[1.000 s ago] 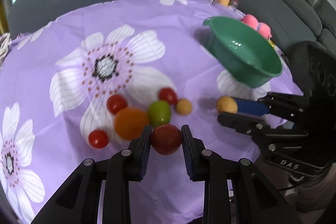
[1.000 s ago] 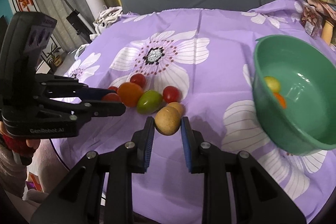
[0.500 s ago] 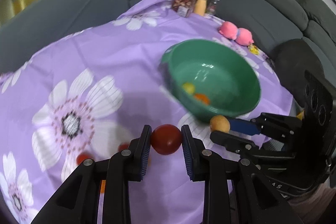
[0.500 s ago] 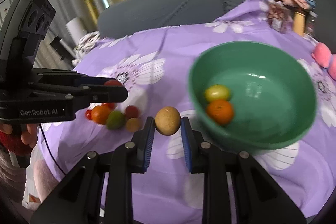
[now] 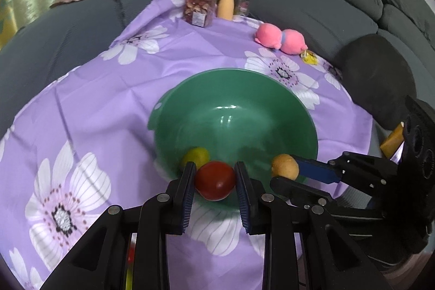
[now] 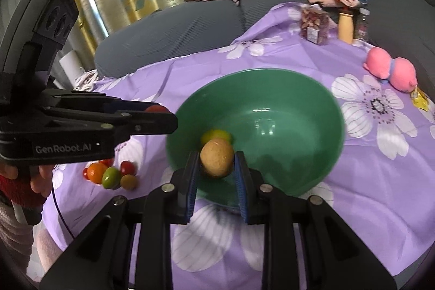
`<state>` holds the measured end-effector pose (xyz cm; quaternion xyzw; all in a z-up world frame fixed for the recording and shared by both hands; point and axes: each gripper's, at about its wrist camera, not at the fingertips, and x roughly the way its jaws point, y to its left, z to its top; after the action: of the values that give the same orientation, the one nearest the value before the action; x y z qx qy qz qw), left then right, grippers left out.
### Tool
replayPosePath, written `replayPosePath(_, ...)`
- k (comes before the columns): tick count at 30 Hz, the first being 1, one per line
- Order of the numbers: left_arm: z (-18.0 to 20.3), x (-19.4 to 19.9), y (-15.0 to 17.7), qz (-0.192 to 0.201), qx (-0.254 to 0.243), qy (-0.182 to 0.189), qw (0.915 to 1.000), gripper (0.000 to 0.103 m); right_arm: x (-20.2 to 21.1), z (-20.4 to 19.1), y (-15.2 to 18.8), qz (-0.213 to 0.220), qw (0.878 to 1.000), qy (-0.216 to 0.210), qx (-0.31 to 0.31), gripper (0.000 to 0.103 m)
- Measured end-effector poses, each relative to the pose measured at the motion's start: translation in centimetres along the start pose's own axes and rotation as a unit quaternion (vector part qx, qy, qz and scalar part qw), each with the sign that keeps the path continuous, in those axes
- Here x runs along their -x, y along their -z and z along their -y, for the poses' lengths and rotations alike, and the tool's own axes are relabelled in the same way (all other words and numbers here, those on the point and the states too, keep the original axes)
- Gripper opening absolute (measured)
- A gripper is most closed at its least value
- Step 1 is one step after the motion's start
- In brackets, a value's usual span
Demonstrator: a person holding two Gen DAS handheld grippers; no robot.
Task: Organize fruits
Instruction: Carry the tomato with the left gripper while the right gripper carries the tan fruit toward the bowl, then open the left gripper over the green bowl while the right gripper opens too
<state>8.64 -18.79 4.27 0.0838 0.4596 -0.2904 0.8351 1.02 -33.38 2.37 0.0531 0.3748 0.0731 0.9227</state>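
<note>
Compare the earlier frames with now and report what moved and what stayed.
Both claws carried their fruit from beside the pile across to the green bowl: the left claw brought the red tomato, the right claw the tan fruit. Nothing was released. The bowl, the yellow-green fruit inside it and the fruit pile stayed put.

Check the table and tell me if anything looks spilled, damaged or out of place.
Nothing looks spilled or broken. The green bowl sits upright. A small cluster of loose fruits lies on the purple cloth, not yet sorted.
</note>
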Motion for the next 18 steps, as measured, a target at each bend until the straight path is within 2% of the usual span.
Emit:
replayPosePath(11, 1.5, -2.8, -0.4, -0.028, -0.027, -0.015, 0.9991, 0.029, -0.4, 1.7, 0.1, -0.006, 1.000, 0.018, -0.010, 0.026)
replayPosePath(18, 1.7, -3.0, -0.4, -0.029, -0.028, -0.020, 0.9990, 0.029, -0.4, 1.7, 0.1, -0.007, 1.000, 0.021, -0.012, 0.028)
